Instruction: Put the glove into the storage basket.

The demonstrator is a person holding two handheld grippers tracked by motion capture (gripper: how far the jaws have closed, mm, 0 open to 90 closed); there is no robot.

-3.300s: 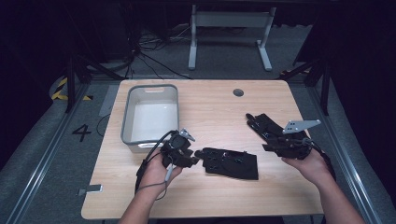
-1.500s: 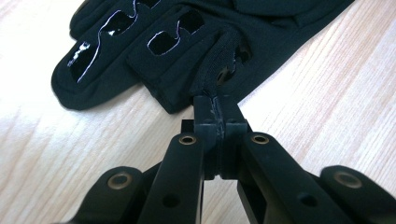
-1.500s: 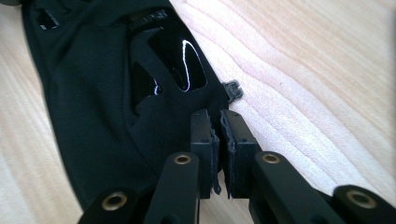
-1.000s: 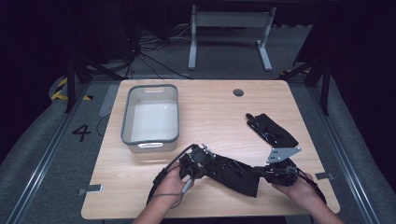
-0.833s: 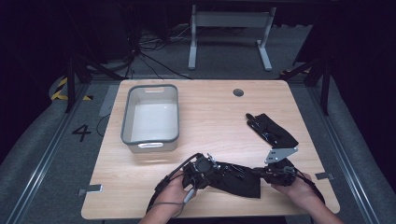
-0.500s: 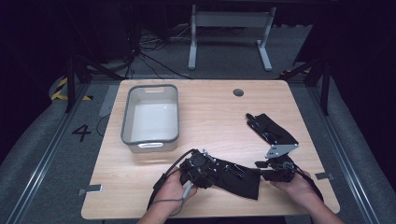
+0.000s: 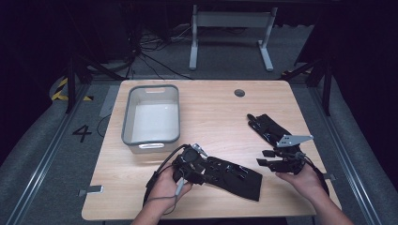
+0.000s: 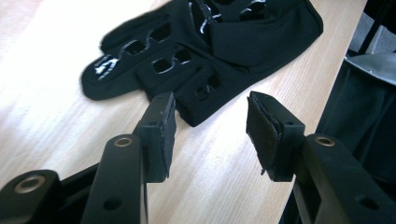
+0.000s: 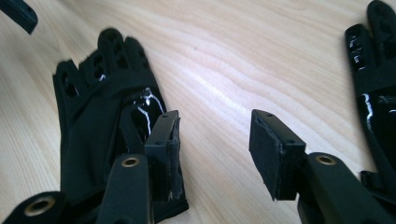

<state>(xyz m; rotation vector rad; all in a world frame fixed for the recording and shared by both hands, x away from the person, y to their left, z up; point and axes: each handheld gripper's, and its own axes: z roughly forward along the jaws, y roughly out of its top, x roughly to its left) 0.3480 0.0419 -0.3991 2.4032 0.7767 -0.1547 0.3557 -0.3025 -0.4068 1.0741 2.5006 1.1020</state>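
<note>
Pale wood grain runs across our table (image 7: 216,117), which has a small round hole (image 7: 239,93) near its far edge and a grey bin (image 7: 151,118) standing at the far left. Around it we see dark grey carpet, floor rails, a white table frame (image 7: 230,33) and tangled cables beyond. One black glove (image 7: 232,176) lies flat near the front edge between our hands; a second glove (image 7: 267,129) lies further right. Our left claw (image 8: 210,126) has just been opening and now gapes with nothing between its pads, the near glove's fingers just ahead. Our right claw (image 9: 215,140) has likewise been opening, gripping nothing, its left jaw over the near glove's cuff.
</note>
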